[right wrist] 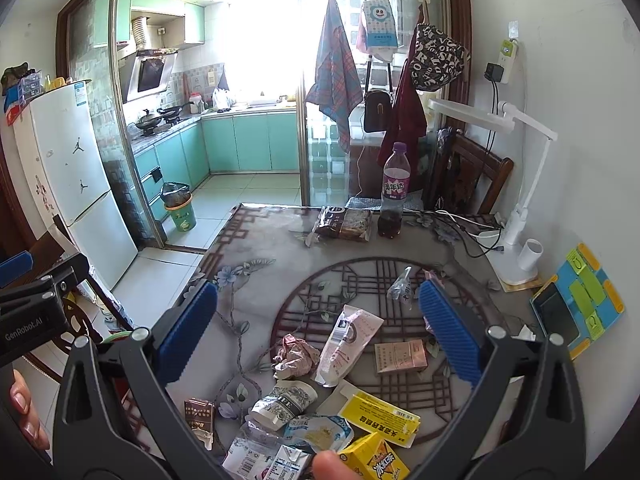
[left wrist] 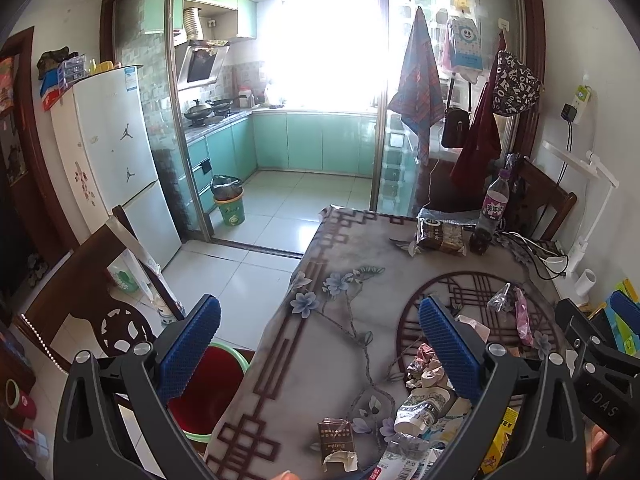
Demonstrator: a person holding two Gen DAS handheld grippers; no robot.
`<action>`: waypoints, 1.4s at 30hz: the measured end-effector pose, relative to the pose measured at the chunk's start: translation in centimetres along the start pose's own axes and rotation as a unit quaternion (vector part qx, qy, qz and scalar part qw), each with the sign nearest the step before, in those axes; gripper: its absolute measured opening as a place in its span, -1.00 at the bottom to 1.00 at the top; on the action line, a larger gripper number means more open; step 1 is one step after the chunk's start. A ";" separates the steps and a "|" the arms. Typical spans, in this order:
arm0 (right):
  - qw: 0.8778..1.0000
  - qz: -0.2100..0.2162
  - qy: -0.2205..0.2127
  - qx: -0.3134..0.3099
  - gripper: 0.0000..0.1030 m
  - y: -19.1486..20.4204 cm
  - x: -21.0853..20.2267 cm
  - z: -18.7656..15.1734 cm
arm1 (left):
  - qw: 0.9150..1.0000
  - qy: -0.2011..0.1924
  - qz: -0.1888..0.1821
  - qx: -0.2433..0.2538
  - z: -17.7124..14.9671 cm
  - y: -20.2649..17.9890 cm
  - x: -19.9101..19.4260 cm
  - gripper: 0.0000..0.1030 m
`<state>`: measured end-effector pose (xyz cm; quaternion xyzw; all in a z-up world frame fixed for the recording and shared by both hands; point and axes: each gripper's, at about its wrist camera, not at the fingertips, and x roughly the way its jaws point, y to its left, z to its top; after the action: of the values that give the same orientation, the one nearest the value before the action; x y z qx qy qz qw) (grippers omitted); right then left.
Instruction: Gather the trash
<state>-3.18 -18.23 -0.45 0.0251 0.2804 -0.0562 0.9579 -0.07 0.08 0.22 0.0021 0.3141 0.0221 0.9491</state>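
Trash lies scattered on the patterned tablecloth (right wrist: pixel 256 280): crumpled paper (right wrist: pixel 294 356), a pink-white pouch (right wrist: pixel 346 344), a flat pinkish box (right wrist: pixel 400 356), a yellow box (right wrist: pixel 378 412), a squashed paper cup (right wrist: pixel 284 400), a brown pack (right wrist: pixel 199 416) and a clear wrapper (right wrist: pixel 400 284). My right gripper (right wrist: pixel 318 332) hangs open above this pile, holding nothing. My left gripper (left wrist: pixel 320 344) is open too, over the table's left edge, with the brown pack (left wrist: pixel 336 436) and paper cup (left wrist: pixel 420 408) below it. A red bucket with a green rim (left wrist: pixel 204 388) stands on the floor beside the table.
At the table's far side stand a dark soda bottle (right wrist: pixel 394 192) and a snack packet (right wrist: pixel 342 222). A white desk lamp (right wrist: pixel 520 216), cables and a colourful board (right wrist: pixel 576 312) are at the right. Wooden chairs flank the table. A green kitchen bin (right wrist: pixel 180 208) stands farther off.
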 end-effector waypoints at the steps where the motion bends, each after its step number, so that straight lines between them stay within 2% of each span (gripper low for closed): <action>1: 1.000 0.000 0.000 0.000 0.94 0.0 0.1 0.0 | 1.000 0.001 0.000 0.000 0.0 0.0 0.1 0.85; 42: 1.000 0.001 0.005 -0.008 0.94 1.0 0.2 0.2 | 1.000 0.008 0.002 0.009 -0.3 0.0 0.4 0.85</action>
<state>-2.80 -17.30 -0.42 0.0176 0.2857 -0.0531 0.9567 0.12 0.12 -0.26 0.0110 0.3220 0.0213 0.9464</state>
